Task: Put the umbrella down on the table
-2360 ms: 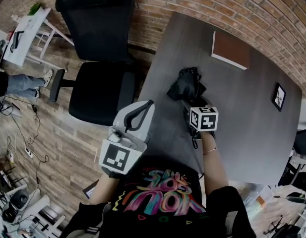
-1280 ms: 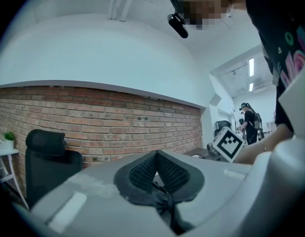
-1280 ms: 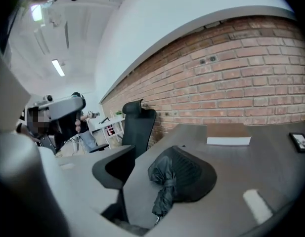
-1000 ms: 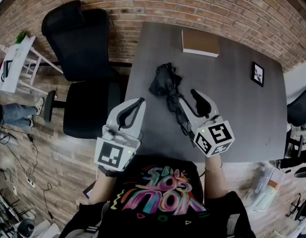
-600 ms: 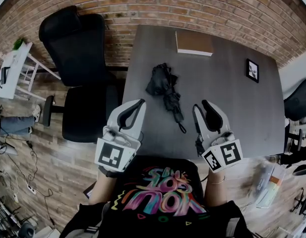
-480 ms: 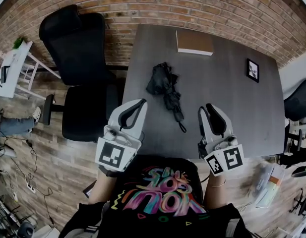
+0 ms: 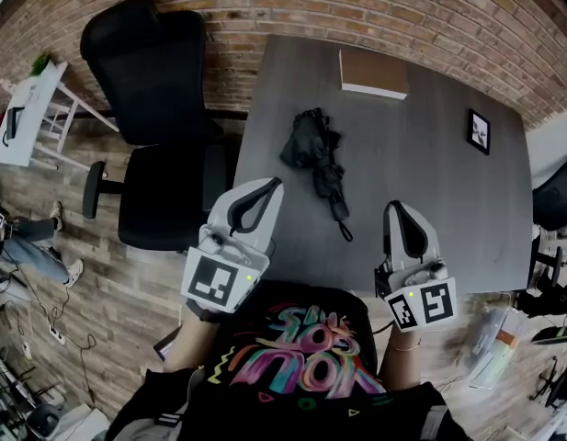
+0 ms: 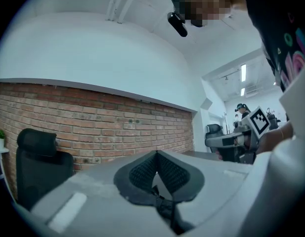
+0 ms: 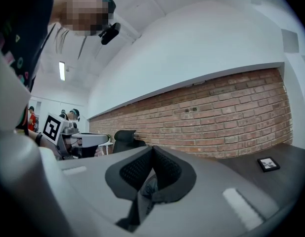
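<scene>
Umbrella, black and folded up, lies flat on the dark grey table near its left half, with the wrist strap trailing toward the person, so as far as I can judge the job is done: it rests on the tabletop and neither tool touches it. The right gripper hangs well apart from it over the table's near edge. Its jaws have just been closing and now meet at the tips with nothing between them. The left gripper hovers by the table's left near corner, its jaws likewise together and empty. All that seems left is to draw both hands away. On the far side of the table sits a brown closed book, and a small picture frame lies toward the right edge, both well clear of the umbrella. A black office chair stands just beside the table against the brick wall, in nobody's way.
</scene>
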Action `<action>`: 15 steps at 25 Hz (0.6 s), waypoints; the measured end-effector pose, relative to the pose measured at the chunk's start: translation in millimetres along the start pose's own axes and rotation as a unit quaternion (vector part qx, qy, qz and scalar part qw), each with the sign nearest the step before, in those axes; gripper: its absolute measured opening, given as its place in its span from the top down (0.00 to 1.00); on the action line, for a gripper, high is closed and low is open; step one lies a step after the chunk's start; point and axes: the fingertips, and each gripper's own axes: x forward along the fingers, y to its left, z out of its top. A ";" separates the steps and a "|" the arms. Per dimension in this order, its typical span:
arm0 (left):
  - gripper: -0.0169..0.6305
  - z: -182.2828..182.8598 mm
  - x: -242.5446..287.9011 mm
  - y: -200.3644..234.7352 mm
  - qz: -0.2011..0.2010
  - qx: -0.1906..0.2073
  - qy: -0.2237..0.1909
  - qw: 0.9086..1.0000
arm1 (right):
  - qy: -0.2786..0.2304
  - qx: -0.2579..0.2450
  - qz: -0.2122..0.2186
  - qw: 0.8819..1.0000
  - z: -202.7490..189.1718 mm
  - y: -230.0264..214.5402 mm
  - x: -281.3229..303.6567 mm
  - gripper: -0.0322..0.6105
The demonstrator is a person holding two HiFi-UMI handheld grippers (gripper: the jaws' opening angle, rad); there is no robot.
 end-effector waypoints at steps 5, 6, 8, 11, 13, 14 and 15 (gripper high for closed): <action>0.98 -2.0 1.1 2.8 0.000 0.001 0.003 1.000 | -0.005 -0.005 0.017 1.000 7.2 8.8 11.0 0.95; 0.98 -2.5 1.3 3.3 0.000 0.001 0.004 1.000 | -0.006 -0.006 0.020 1.000 8.9 11.2 12.1 0.95; 0.98 -2.9 0.1 5.4 0.003 -0.002 0.004 1.000 | -0.008 -0.011 0.026 1.000 10.7 16.4 13.7 0.95; 0.98 -4.1 -2.4 9.3 0.006 -0.003 0.003 1.000 | -0.014 -0.014 0.019 1.000 10.3 18.0 14.5 0.95; 0.98 -6.3 -2.8 11.8 0.007 -0.004 0.006 1.000 | -0.017 -0.010 0.012 1.000 9.7 15.8 14.8 0.95; 0.98 -7.1 -2.7 13.0 0.007 -0.004 0.007 1.000 | -0.016 -0.009 0.011 1.000 9.3 14.9 15.3 0.95; 0.98 -7.5 -2.5 14.1 0.008 -0.005 0.007 1.000 | -0.015 -0.008 0.010 1.000 8.9 14.0 15.9 0.95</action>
